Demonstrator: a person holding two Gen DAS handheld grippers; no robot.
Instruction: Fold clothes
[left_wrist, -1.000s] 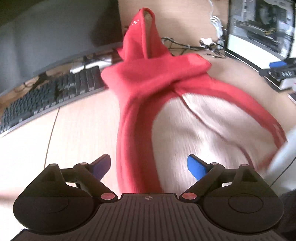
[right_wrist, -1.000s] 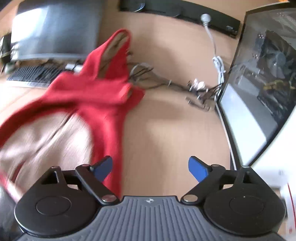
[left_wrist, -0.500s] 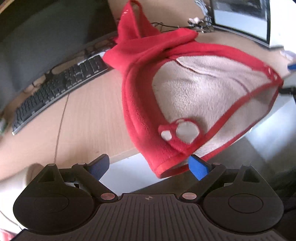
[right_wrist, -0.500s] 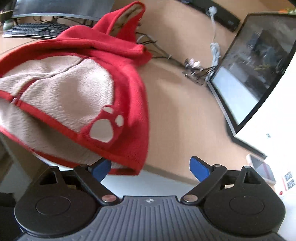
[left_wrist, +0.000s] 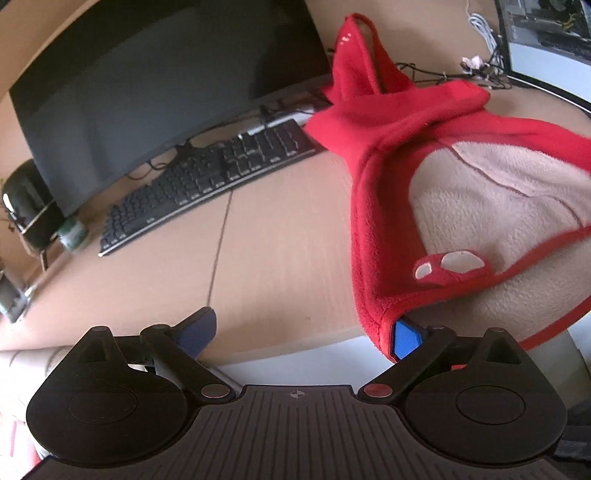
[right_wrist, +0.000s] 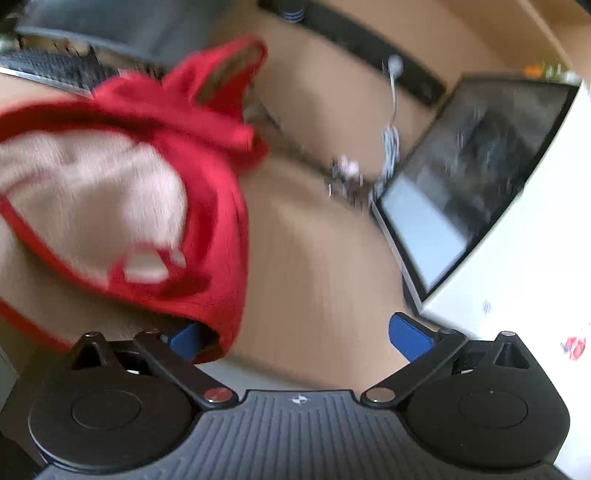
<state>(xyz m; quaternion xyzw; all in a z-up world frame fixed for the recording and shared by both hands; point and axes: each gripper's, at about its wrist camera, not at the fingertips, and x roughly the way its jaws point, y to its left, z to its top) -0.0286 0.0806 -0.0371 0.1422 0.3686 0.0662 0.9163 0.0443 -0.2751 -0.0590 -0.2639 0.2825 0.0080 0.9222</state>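
Observation:
A red fleece garment with beige lining lies spread on the wooden desk, its hood standing up at the back and its hem hanging over the front edge. My left gripper is wide and still opening; only its right pad touches the garment's near left corner, and nothing is between the jaws. In the blurred right wrist view the garment fills the left side. My right gripper is opening too, its left pad tucked under the near right corner, with bare desk in the gap.
A black keyboard and a dark monitor stand at the back left, with a green can beside them. Loose cables and a second screen are at the back right. The desk's front edge runs just ahead of both grippers.
The left view has swung left, so the garment now sits at its right and the keyboard shows fully. The right view has dropped closer to the near corner. Both pairs of jaws stand a little wider.

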